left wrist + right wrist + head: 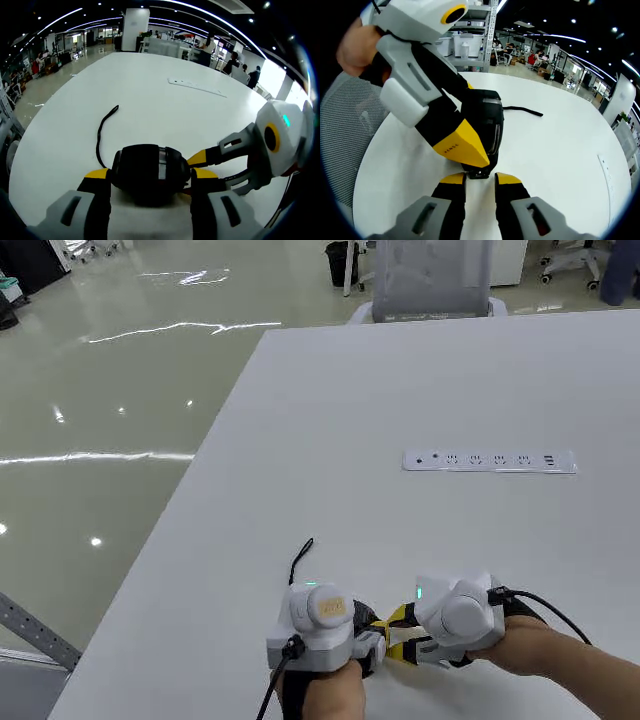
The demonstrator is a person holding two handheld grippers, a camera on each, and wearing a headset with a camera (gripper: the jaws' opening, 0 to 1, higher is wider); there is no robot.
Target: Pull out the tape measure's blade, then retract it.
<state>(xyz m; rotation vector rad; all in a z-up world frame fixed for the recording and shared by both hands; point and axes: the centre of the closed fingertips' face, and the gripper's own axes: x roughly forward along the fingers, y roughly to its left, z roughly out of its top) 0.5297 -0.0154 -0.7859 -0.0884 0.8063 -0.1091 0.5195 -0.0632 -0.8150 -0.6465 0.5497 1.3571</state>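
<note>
Bright, sharp; glare streaks on floor (180, 330).

Black tape measure (150, 172) with grey band, blade retracted, on white table (150, 90), black strap (102, 132) trailing away

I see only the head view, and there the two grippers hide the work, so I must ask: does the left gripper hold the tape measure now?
Observer: Yes. In the left gripper view, the left gripper has its jaws pressed on both sides of the black tape measure.
Operator: Is the blade pulled out?
Observer: Not yet. In the right gripper view, the blade's end hook sits right at the tape measure's mouth.
Operator: And where is the right gripper?
Observer: The right gripper has its yellow tips on either side of that hook. I cannot tell whether they pinch it.
</note>
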